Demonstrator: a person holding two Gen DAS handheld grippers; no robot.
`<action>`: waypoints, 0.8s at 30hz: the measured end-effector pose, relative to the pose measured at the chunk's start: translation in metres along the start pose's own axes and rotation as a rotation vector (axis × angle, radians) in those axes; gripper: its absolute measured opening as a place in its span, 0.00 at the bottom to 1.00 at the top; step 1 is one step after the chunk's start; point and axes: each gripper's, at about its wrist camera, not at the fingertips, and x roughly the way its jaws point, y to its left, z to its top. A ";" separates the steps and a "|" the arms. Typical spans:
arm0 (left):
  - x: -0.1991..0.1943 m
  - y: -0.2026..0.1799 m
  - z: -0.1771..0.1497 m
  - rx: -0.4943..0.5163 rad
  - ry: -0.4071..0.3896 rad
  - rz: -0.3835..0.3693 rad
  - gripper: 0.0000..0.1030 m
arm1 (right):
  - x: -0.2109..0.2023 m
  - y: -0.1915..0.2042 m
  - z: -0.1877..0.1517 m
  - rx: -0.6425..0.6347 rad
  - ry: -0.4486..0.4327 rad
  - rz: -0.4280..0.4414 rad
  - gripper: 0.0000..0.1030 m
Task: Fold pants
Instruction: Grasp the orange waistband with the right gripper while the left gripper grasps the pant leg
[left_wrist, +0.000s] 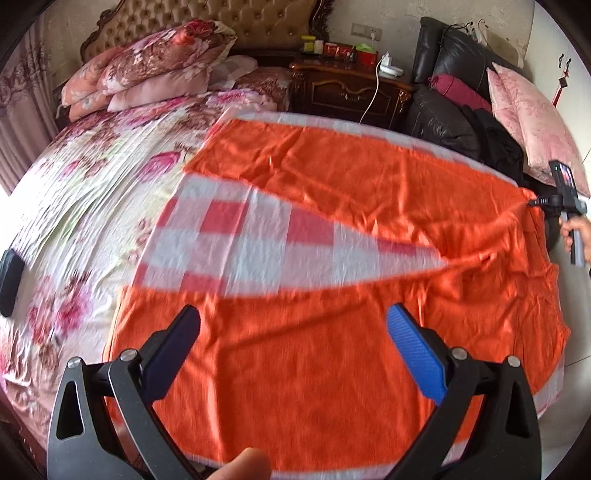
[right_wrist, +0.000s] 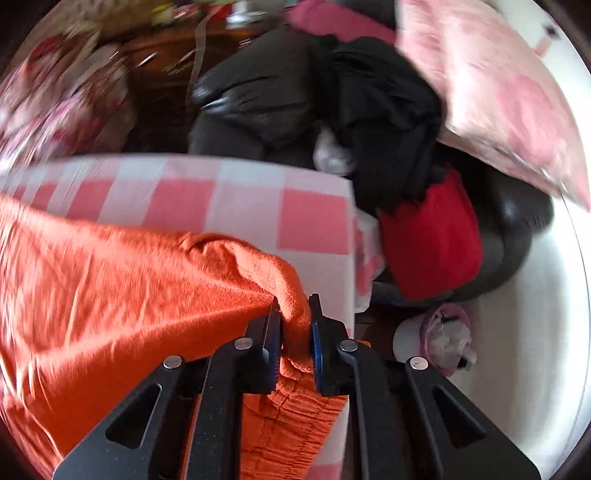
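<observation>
Both legs of the pants (left_wrist: 332, 192) lie spread on the bed (left_wrist: 92, 177); my right tongs (right_wrist: 293, 306) pinch the waistband, my left tongs (left_wrist: 295, 325) gape above one leg

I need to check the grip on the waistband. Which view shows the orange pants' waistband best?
The right wrist view: the gathered waistband sits pinched in the right tongs. The left wrist view shows the orange pants spread flat, the waistband far off at the edge.
</observation>
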 end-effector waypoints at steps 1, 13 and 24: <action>0.008 0.003 0.015 -0.007 -0.014 -0.005 0.98 | 0.002 -0.001 -0.001 0.046 -0.011 -0.011 0.12; 0.185 0.128 0.230 -0.224 0.099 -0.014 0.55 | -0.004 0.001 0.006 0.119 -0.013 0.048 0.80; 0.273 0.116 0.306 -0.124 0.191 0.089 0.56 | -0.021 0.022 -0.004 -0.008 -0.017 -0.006 0.07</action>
